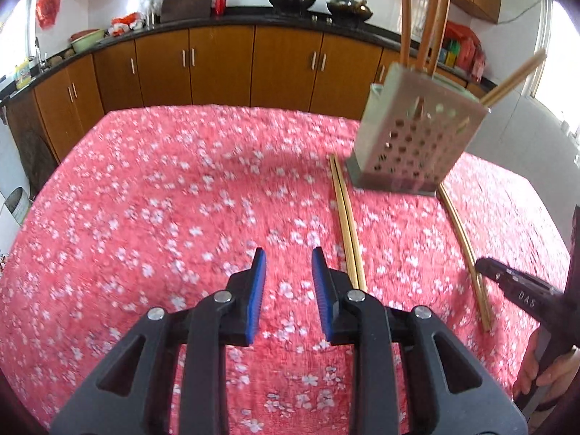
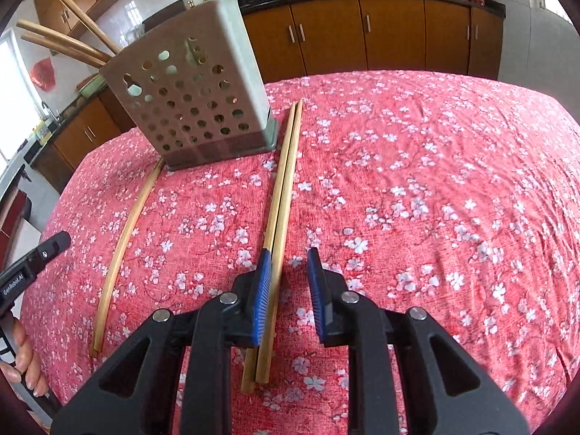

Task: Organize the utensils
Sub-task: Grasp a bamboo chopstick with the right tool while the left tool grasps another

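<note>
I saw the floral-clothed worktop [image 2: 435, 181], the perforated holder [image 2: 195, 108] ahead-left of my right gripper [image 2: 290, 282], whose spread jaws straddled one of the paired chopsticks [image 2: 284, 188], left gripper [image 1: 288, 282] jaws likewise spread, empty.

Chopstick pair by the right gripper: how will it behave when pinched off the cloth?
The chopstick pair looks thin, stiff and probably light. Two separate sticks lie touching, so one may slip free or they may scissor. They sit low on the soft tablecloth, so the open right gripper may snag fabric.
</note>
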### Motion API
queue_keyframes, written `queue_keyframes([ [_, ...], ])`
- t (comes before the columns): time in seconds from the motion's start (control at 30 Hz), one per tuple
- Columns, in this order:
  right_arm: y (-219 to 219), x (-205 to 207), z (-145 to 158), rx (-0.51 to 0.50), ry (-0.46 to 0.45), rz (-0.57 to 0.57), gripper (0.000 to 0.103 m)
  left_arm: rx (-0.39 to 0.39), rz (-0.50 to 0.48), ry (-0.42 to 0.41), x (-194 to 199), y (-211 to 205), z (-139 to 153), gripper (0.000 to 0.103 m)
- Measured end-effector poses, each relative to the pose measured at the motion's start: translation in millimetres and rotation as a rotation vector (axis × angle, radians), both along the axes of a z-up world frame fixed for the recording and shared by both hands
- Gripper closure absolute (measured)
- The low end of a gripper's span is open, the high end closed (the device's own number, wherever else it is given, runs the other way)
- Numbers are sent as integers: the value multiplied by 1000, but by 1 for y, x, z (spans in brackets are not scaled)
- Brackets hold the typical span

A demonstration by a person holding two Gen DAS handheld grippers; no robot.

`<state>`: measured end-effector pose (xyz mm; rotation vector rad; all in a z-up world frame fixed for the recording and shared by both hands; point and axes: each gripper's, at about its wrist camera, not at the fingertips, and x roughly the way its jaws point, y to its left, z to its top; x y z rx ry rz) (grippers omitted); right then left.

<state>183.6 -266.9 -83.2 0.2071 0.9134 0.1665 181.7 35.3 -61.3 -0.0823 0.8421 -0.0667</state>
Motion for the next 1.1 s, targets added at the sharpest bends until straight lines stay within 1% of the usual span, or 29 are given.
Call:
queue_keyframes([
  [0.17,5,5,-3,-30,6,6,81,-2,-27,27,3,-9,-5,76],
  [0.27,15,9,-5,-103,-14,35,82,-8,-57,42,2,-15,-9,76],
  [0.3,16,9,-6,-119,-18,39,85,-14,-69,47,2,-17,-11,76],
  [0.33,16,10,-6,-137,-17,29,93,-18,-78,52,2,-19,-12,76],
  [0.37,13,11,-6,-138,-13,13,95,-22,-86,55,2,-20,-13,76],
  [0.5,-13,18,-9,-129,6,-122,95,-22,-126,69,-1,-28,-16,76],
  [0.57,-24,19,-10,-107,11,-152,95,-9,-146,77,-1,-32,-19,77],
  [0.7,-27,18,-12,-109,9,-145,95,19,-170,94,-1,-39,-25,78],
  [0.83,-22,17,-14,-133,3,-131,95,47,-177,87,-1,-43,-25,78],
  [0.97,-19,5,-12,-134,0,-100,95,73,-178,86,0,-45,-25,78],
  [1.07,-9,-2,-12,-137,-5,-70,95,84,-193,110,1,-51,-29,80],
  [1.1,-5,-4,-11,-140,-7,-62,95,102,-195,101,0,-53,-30,80],
])
